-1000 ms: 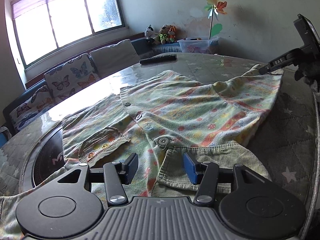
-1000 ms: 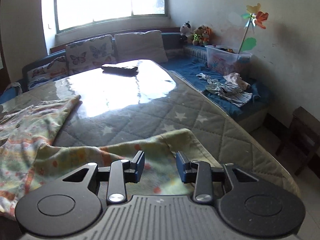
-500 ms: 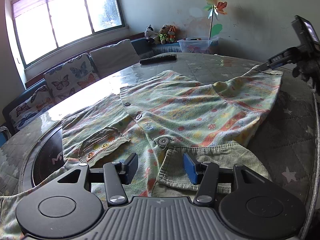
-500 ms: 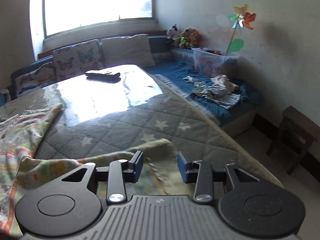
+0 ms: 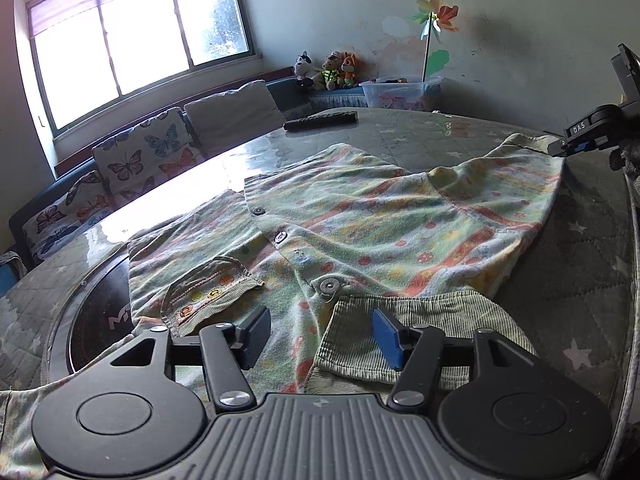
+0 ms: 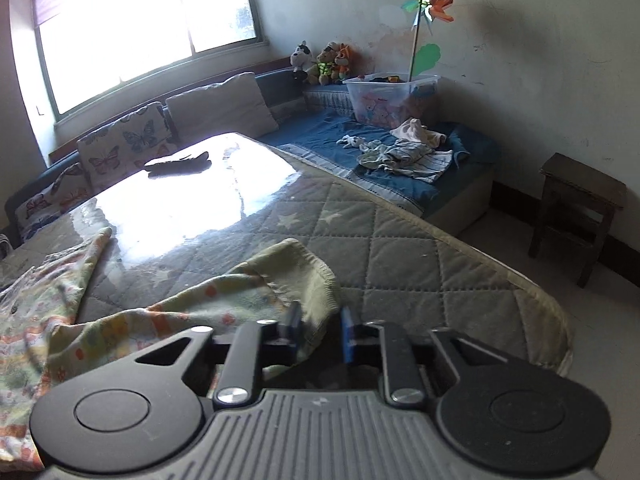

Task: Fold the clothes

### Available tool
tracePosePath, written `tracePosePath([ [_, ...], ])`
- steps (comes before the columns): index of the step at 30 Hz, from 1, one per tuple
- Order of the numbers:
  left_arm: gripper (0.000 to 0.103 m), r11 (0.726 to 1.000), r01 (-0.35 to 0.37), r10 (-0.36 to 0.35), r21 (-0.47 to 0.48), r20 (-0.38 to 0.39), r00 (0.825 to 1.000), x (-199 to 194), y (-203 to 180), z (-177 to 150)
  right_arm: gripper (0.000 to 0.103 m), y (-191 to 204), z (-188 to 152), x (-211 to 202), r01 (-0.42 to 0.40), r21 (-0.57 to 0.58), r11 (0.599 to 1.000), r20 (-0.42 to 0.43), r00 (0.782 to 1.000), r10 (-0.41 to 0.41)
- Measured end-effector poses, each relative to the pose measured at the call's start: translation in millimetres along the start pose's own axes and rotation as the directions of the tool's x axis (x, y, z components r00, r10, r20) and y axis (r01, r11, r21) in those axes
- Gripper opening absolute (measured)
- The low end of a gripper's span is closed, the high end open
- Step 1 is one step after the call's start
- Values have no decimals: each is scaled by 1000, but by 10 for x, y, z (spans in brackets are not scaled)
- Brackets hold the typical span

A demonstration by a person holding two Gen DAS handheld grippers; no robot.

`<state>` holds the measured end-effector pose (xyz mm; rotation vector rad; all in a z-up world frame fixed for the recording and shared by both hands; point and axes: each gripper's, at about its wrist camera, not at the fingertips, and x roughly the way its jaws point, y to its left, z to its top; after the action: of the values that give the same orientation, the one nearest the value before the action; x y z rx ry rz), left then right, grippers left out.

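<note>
Spread over the quilted counter (image 5: pixel 592 264): flowered shirt (image 5: pixel 360 216), collar nearest. Over the collar, left gripper (image 5: pixel 318 334), jaws wide apart, holding nothing. At the far right sleeve cuff, right gripper (image 6: pixel 320 330), jaws clamped on the hem. Farther off, a dark remote (image 5: pixel 320 121).

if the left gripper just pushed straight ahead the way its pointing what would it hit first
Probably the patterned shirt itself: the left gripper hovers open just over its collar end, so the cloth and its corduroy collar come first. Height above the fabric is unclear.
</note>
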<state>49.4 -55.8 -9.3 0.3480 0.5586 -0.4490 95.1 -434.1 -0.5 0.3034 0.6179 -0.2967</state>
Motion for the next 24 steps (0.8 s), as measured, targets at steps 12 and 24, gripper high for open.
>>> tracePosePath([
  [12,73,999,-29,30,-29,37,999,-117,65,24,7,706,512,-686,-260,-138,956,161,946,281],
  [24,76,991,-91,96,-103,50,994,-314,306,-165,7,2197,487,-1051,-591,-387,708,34,758,651],
])
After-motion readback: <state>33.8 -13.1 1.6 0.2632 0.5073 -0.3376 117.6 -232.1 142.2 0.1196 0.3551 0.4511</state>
